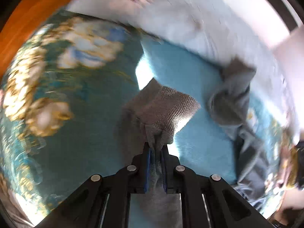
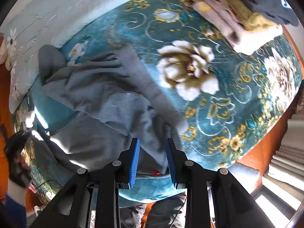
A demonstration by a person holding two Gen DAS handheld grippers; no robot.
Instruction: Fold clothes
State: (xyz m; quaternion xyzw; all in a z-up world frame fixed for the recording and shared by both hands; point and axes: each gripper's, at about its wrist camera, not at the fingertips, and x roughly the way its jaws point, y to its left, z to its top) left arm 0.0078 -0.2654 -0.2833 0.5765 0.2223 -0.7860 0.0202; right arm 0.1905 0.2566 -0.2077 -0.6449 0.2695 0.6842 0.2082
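A grey knit garment (image 2: 98,87) lies crumpled on the teal flowered bedspread (image 2: 209,114). In the left wrist view, my left gripper (image 1: 156,148) is shut on a ribbed edge of this grey garment (image 1: 167,106), with cloth bunched between the blue pads and lifted off the bedspread (image 1: 76,123). Another fold of it lies to the right. The left view is blurred. My right gripper (image 2: 153,142) points down over the garment's near edge. Its jaws stand apart and the pads press on nothing, with the cloth below them.
A stack of folded clothes (image 2: 237,15) sits at the bed's far right corner. Pale blue flowered bedding (image 2: 47,19) lies along the far left. Orange wooden floor (image 2: 256,152) borders the bed. A person's head (image 2: 17,152) shows at the lower left edge.
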